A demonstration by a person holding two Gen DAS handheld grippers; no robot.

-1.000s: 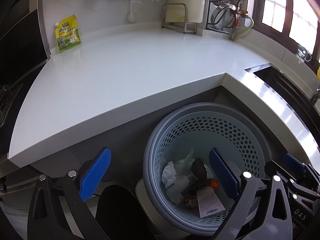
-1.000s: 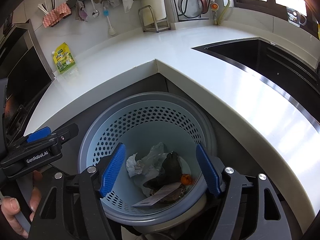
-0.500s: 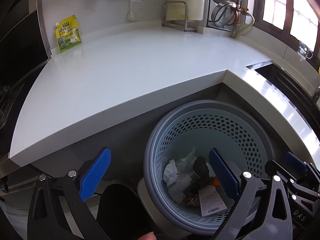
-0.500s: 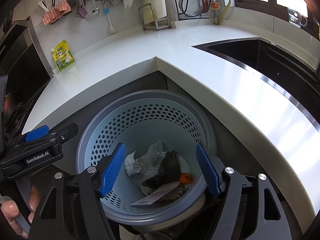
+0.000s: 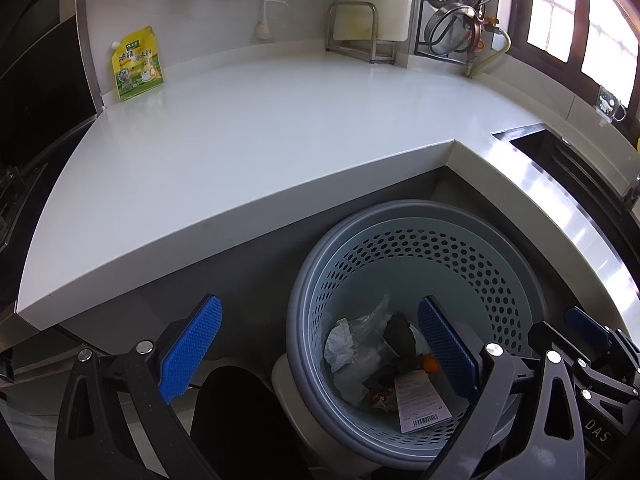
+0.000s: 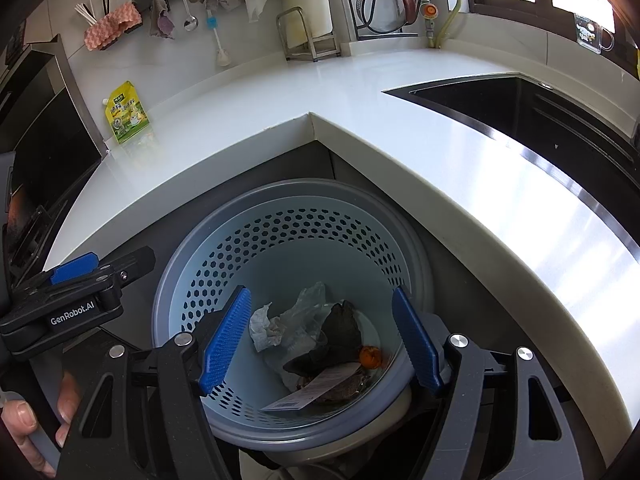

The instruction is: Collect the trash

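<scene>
Most of the trash, crumpled white paper and dark scraps, is already gathered in the perforated blue plastic basket below the bare white surface, while both tools are held wide open and empty above it.

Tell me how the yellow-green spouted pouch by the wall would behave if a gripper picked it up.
The yellow-green spouted pouch leans upright against the wall, so a nudge would likely tip it. Its soft printed film looks glossy, probably flexible and somewhat slippery. How full or heavy it is cannot be told.
</scene>
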